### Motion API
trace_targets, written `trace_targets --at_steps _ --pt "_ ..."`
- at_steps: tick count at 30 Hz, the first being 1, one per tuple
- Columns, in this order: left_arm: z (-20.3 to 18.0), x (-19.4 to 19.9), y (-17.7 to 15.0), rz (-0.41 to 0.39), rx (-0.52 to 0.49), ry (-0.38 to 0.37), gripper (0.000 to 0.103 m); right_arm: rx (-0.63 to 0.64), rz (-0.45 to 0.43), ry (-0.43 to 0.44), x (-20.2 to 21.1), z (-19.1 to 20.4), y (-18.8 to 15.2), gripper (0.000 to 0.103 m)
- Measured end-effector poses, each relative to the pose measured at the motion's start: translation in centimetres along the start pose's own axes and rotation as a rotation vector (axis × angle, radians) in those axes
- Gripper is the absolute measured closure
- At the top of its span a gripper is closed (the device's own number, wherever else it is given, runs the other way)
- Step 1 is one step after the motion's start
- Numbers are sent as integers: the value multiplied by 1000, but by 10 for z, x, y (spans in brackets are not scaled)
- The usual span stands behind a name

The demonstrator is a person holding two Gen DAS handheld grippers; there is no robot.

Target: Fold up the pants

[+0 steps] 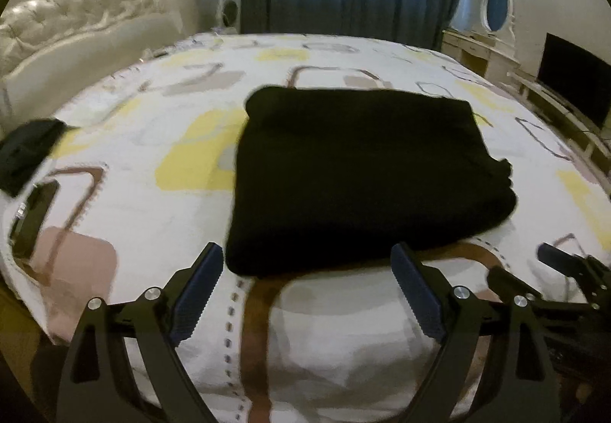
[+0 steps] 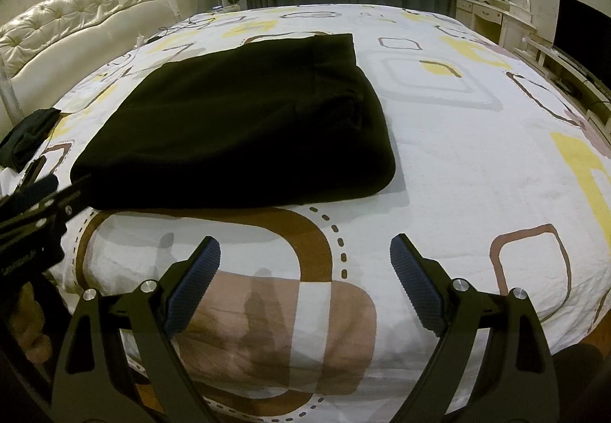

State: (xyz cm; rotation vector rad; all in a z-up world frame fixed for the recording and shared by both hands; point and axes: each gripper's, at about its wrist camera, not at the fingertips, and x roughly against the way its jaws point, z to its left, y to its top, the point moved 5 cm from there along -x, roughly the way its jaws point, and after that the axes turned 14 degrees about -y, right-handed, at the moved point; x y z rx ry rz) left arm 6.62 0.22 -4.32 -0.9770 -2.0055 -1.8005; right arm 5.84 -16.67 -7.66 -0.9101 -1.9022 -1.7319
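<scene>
Black folded fabric pants (image 1: pixel 366 174) lie flat on the bed with the white quilt patterned in yellow, brown and grey rounded squares (image 1: pixel 133 201), near its front edge, as a thick, roughly rectangular stack. In the right wrist view the pants (image 2: pixel 236 125) have their long axis running from the near-left corner away toward the far right; a seamed band shows at the far end, and the rounded fold edge faces the cameras. Left hand-held gripper (image 1: pixel 307 266): jaws spread wide, nothing between the pads, tips just at the near edge of the pants; contact cannot be told. Right hand-held gripper (image 2: pixel 305 251): jaws apart, empty, over bare quilt, to the right of the stack's near corner and clear of it. Each gripper shows at the edge of the other's view. Small dark cloth item (image 1: pixel 26 151) at the left edge of the bed, well apart from the pants.
</scene>
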Motion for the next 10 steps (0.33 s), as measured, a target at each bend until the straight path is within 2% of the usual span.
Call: trace_targets --at_steps 4,6,10 --pt "2 9 3 -48 36 -25 14 -15 -8 -5 2 -3 2 12" --pt "5 11 4 -46 56 -43 14 -23 -11 -8 4 -5 3 12" --pt "5 13 8 -45 20 -42 14 -44 -20 -16 6 -17 9 12"
